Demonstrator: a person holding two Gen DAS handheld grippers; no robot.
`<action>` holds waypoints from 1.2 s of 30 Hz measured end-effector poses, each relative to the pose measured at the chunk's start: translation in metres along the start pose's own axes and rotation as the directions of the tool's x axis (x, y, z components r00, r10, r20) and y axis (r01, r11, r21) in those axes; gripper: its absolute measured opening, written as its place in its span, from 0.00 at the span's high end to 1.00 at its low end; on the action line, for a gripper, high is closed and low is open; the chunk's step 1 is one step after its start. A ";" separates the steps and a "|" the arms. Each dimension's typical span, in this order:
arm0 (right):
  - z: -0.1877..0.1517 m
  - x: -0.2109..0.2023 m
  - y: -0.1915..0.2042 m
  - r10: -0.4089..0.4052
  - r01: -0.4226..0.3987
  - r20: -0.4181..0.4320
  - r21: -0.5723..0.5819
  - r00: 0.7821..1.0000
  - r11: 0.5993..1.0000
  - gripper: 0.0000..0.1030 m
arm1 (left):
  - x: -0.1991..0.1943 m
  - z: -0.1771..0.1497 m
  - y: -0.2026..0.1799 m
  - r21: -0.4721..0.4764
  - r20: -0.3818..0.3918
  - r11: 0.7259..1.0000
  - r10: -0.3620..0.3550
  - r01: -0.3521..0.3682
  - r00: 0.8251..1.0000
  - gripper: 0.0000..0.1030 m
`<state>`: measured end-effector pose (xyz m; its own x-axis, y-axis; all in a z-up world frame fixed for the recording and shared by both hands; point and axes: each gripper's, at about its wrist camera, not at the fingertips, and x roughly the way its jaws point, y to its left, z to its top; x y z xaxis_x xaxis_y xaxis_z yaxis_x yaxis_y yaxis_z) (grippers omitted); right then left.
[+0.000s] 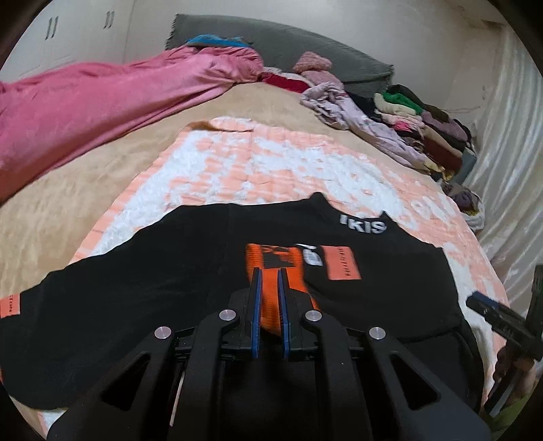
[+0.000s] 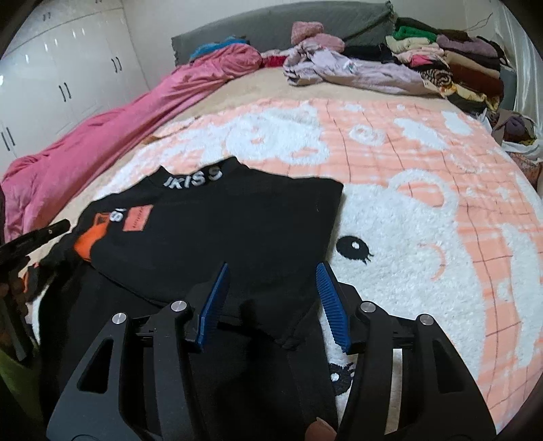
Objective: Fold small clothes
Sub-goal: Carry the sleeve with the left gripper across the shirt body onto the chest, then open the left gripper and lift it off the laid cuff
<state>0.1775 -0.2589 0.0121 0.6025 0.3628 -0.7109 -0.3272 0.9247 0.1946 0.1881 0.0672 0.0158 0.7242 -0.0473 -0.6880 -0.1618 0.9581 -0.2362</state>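
A black shirt (image 1: 356,298) with an orange print and white "IKISS" lettering on the collar lies on a peach and white blanket (image 1: 271,169). My left gripper (image 1: 269,276) is shut on an orange part of the shirt (image 1: 269,305) at its near edge. My right gripper (image 2: 273,271) is open just above the shirt's (image 2: 220,230) right side, nothing between its blue pads (image 2: 331,298). The left gripper shows at the left edge of the right wrist view (image 2: 34,237). The right gripper shows at the right edge of the left wrist view (image 1: 499,315).
A pink quilt (image 1: 85,115) lies along the bed's left side. A lilac garment (image 2: 356,71) and a pile of folded clothes (image 2: 451,64) sit at the far right by the grey headboard (image 2: 271,27). White wardrobe doors (image 2: 51,68) stand at left.
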 end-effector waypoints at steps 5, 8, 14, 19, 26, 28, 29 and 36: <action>-0.004 -0.005 0.011 0.016 -0.016 0.008 -0.033 1.000 0.999 0.56 | 0.002 -0.006 -0.031 0.083 -0.024 0.996 -0.032 0.034 0.999 0.92; -0.006 -0.002 0.019 0.021 -0.022 -0.002 -0.056 1.000 0.998 0.55 | 0.011 -0.012 -0.042 0.112 -0.055 0.993 -0.037 0.043 0.998 0.91; -0.015 0.019 0.025 0.007 -0.012 -0.070 -0.073 0.998 0.997 0.56 | 0.045 -0.029 -0.042 0.134 -0.135 0.991 0.036 -0.017 0.990 0.90; -0.021 0.034 0.019 -0.003 -0.002 -0.124 -0.044 0.992 0.999 0.55 | 0.047 -0.033 -0.034 0.110 -0.124 0.994 0.011 0.003 0.992 0.89; -0.020 0.026 0.024 0.006 -0.011 -0.097 -0.055 0.995 0.998 0.49 | 0.038 -0.033 -0.032 0.090 -0.112 0.995 -0.019 0.029 0.993 0.85; -0.018 0.021 0.027 0.008 -0.012 -0.075 -0.060 0.997 0.998 0.42 | 0.034 -0.033 -0.033 0.095 -0.110 0.995 -0.023 0.034 0.994 0.80; -0.018 0.018 0.029 0.009 -0.013 -0.065 -0.063 0.998 0.998 0.39 | 0.032 -0.033 -0.033 0.099 -0.107 0.994 -0.024 0.034 0.994 0.76; -0.015 0.010 0.039 0.015 -0.017 -0.029 -0.082 0.999 0.996 0.27 | 0.019 -0.031 -0.031 0.097 -0.085 0.995 -0.021 0.029 0.996 0.54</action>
<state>0.1600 -0.2212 0.0019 0.5764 0.3731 -0.7271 -0.3961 0.9058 0.1508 0.1859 0.0282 -0.0116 0.6678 -0.0911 -0.7387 -0.0745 0.9793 -0.1881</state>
